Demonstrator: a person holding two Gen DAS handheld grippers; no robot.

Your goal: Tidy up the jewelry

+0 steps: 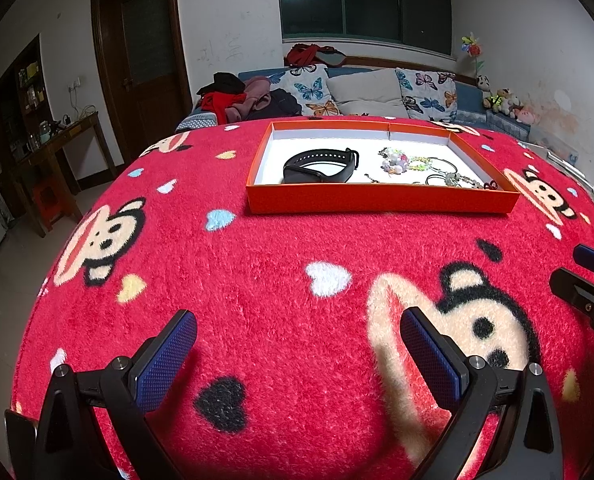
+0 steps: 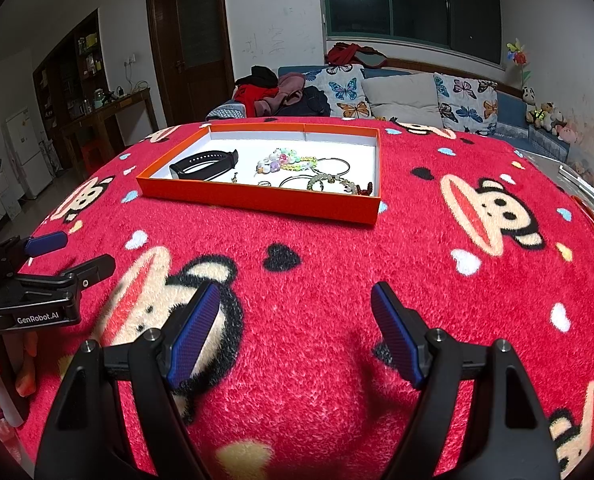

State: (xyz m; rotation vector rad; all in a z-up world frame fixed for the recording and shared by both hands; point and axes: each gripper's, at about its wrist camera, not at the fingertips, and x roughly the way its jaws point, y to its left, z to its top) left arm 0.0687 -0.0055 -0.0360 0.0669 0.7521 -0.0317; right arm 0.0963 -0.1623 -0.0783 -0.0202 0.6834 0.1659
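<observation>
I take the shallow orange cardboard tray with the white floor as my landmark; it sits on the desk under the red fleece monkey-print blanket.

Inside the tray, at its left end, lies the black rubber wristband, curled on its edge. Right of it is the string of pastel and green beads, then 2 thin dark wire hoops, a grey-green bead bracelet, and a small dark red piece in the near right corner. A few tiny bits lie among them that I cannot make out. No jewelry shows on the blanket outside the tray.

My left gripper is well short of the tray's near wall, jaws spread wide with nothing between them. My right gripper hangs likewise, jaws wide and empty.

Everything is gathered in the tray, which fits either a finished collection or a heap awaiting sorting; I cannot settle which.
</observation>
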